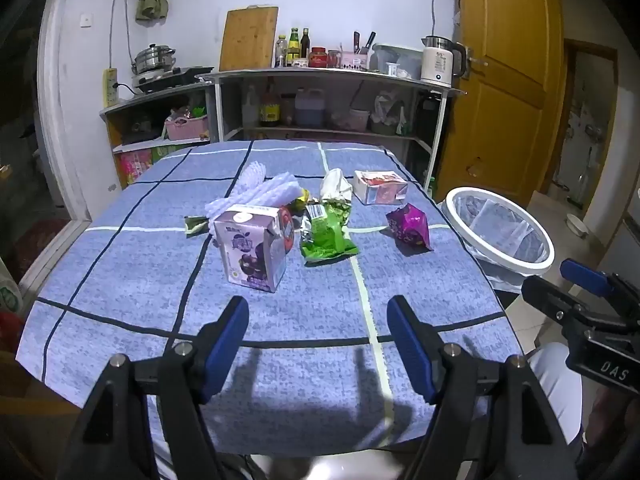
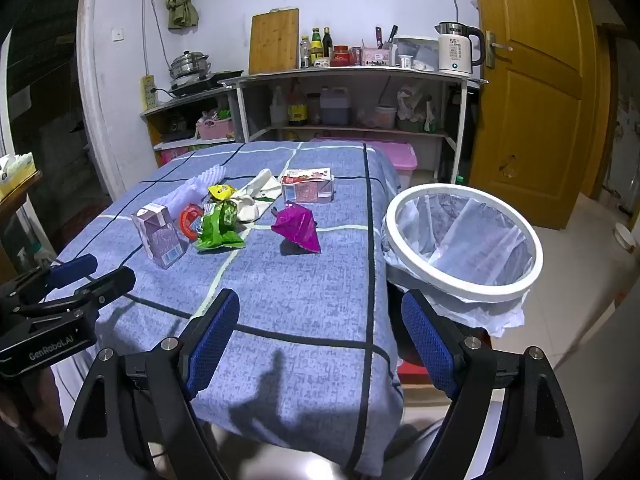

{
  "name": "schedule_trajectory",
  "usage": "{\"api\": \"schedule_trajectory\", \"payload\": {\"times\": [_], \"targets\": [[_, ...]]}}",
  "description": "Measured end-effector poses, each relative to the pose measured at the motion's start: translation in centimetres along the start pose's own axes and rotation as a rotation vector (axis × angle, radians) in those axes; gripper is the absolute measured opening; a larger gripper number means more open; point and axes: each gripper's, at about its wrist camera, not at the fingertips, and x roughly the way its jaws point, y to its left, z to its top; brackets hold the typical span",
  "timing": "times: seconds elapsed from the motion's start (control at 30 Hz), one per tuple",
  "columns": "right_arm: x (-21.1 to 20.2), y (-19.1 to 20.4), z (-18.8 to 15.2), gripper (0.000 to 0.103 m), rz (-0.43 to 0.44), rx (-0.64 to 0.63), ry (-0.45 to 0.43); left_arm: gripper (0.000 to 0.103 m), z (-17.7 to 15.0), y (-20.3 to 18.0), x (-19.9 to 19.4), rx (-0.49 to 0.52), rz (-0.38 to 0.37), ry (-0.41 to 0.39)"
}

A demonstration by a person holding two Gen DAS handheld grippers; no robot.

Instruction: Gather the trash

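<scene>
Both tongs, the left gripper (image 1: 318, 344) and right gripper (image 2: 320, 338), hang wide apart and empty over the blue checked tablecloth (image 1: 120, 280). Cartons and crumpled wrappers, the purple juice carton (image 1: 252, 248) nearest, sit mid-table; the white-rimmed lined bin (image 2: 464, 240) waits alongside, handy for dropping.

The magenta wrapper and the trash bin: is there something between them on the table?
No. Between the magenta wrapper and the trash bin lies only bare blue tablecloth, then the table's edge; the right wrist view shows this best.
</scene>
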Motion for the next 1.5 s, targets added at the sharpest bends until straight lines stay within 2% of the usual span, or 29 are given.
{"api": "schedule_trajectory", "payload": {"times": [1.1,1.3,1.33,1.5], "targets": [[-0.1,0.1,-0.1,0.084,-0.001,0.001,-0.003,0.073,0.0,0.0,0.0,-0.005,-0.01,0.0],[0.0,0.1,-0.1,0.084,-0.001,0.0,-0.003,0.073,-0.1,-0.3,-0.1,-0.004,-0.007,0.0],[0.0,0.1,-0.1,0.084,0.0,0.001,-0.003,0.073,-0.5,-1.5,-0.3,-0.004,-0.008,0.0],[0.0,0.1,-0.1,0.084,0.0,0.0,-0.002,0.073,-0.4,-1.0,-0.1,-0.006,-0.01,0.002]]}}
